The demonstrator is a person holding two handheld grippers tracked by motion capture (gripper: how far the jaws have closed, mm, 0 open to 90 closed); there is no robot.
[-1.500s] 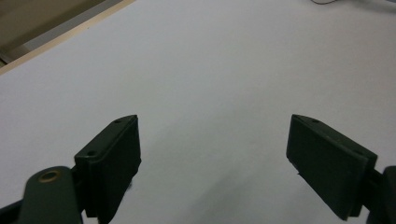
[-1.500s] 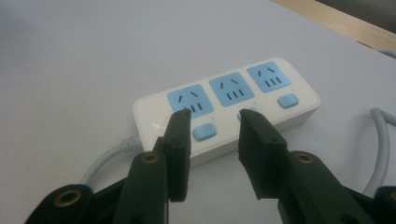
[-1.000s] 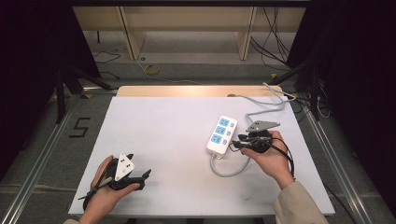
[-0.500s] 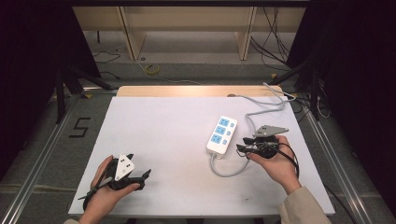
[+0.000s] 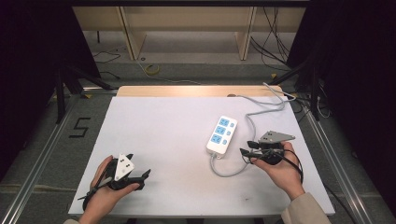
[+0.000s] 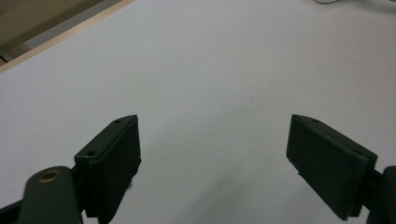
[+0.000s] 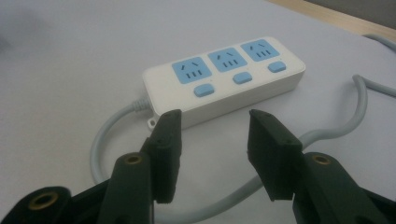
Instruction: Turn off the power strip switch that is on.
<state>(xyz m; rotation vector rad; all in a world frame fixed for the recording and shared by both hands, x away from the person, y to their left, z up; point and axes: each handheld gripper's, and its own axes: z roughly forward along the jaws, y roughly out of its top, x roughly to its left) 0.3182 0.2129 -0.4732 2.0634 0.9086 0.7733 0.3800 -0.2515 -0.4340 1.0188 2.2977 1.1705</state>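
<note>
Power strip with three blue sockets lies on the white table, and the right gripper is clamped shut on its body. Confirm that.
Not quite. The power strip does lie on the white table with three blue sockets, but the right gripper is not clamped on it. The right gripper view shows its jaws apart, just short of the strip, with nothing between them; they have just been opening.

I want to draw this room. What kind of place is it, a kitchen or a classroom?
Neither, probably a lab or workshop set up for recording. A white table stands inside a metal frame with dark curtains at the sides, loose cables lie on the floor behind, and a white power strip is laid out.
</note>
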